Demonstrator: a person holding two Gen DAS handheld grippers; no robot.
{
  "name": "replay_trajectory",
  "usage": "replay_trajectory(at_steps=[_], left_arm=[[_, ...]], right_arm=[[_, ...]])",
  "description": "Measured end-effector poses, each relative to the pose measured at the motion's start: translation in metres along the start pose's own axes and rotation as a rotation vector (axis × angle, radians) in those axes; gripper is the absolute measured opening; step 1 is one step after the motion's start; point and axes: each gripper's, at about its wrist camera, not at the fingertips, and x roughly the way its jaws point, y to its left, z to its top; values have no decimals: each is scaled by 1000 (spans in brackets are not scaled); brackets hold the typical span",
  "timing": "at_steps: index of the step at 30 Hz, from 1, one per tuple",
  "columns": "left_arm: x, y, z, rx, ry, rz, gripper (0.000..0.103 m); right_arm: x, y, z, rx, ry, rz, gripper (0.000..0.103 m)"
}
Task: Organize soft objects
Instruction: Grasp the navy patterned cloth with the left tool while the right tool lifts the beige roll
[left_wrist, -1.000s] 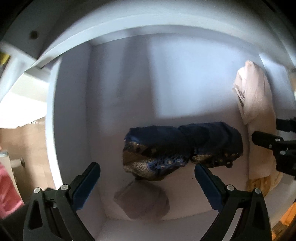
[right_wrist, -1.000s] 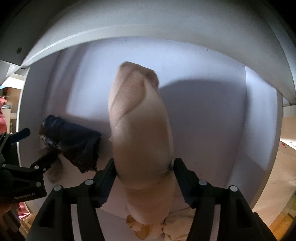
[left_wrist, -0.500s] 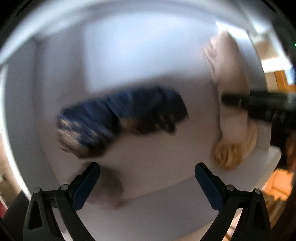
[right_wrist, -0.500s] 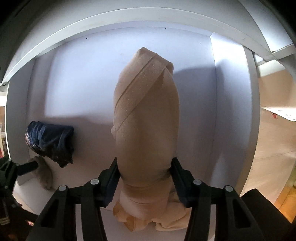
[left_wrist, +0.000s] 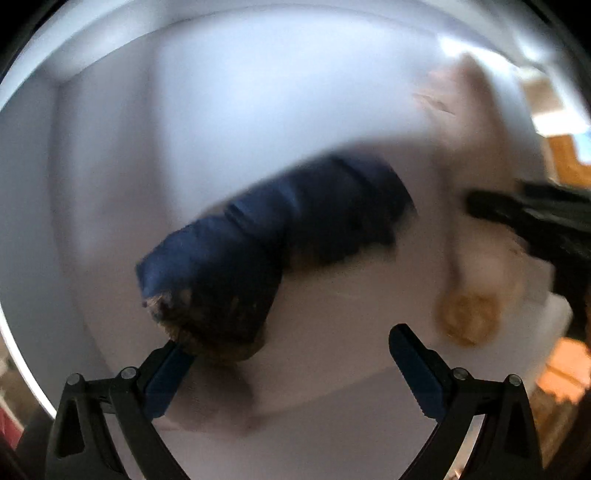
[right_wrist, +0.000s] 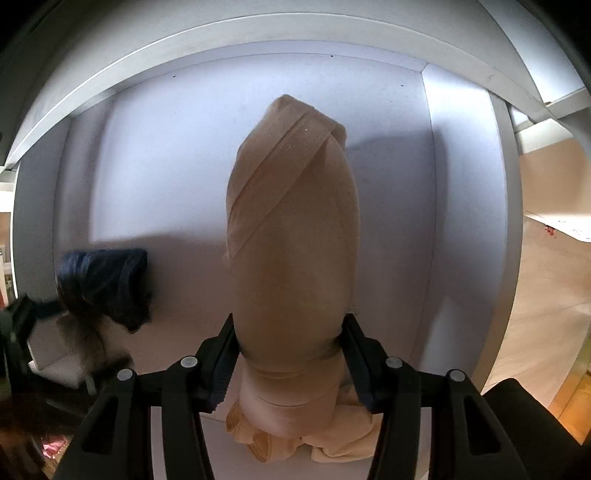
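A navy roll of cloth with gold trim (left_wrist: 280, 236) lies slantwise on the white shelf floor (left_wrist: 351, 314), blurred in the left wrist view. My left gripper (left_wrist: 291, 347) hangs open over it, and the roll's near end overlaps the left fingertip (left_wrist: 173, 365). A beige roll of cloth (right_wrist: 291, 229) stands on end between the pads of my right gripper (right_wrist: 288, 332), which is shut on it; loose beige folds bunch below. The navy roll (right_wrist: 107, 284) also shows at the far left of the right wrist view. The beige roll (left_wrist: 476, 266) and right gripper (left_wrist: 535, 221) show blurred at the right.
Both rolls are inside a white cubby with a back wall (right_wrist: 166, 166), a right side wall (right_wrist: 469, 221) and a top board (right_wrist: 184, 44). A greyish soft piece (right_wrist: 85, 343) lies by the navy roll near the front edge. Wooden floor shows at the right.
The left wrist view has swung down and nearer; the navy roll now looms large with its end at the left finger. The right gripper's jaws have narrowed on the beige roll.
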Motion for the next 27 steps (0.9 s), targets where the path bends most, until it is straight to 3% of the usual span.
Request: replay_trajectory(at_steps=[2,6,10,13,19,27], left_arm=[[-6,-6,2,18,-18,15,103],[-20,0,5,-11,-87,166,103],[-10,4,20,-51,-104,177,103],[-8,-6,45,3,-134,214,102],[3,-38,62,82,-131,233,79],[23,-34,66,39,-76,213,53]], right_arm=[[0,1,0,-6,-1,-6,55],[0,-2,3,5,-1,3,57],[2,-7,5,16,5,3,58],[1,-10,6,3,1,-8,56],[-1,-13,4,18,-7,8,52],[-53,-14,2,52,-69,100,49]])
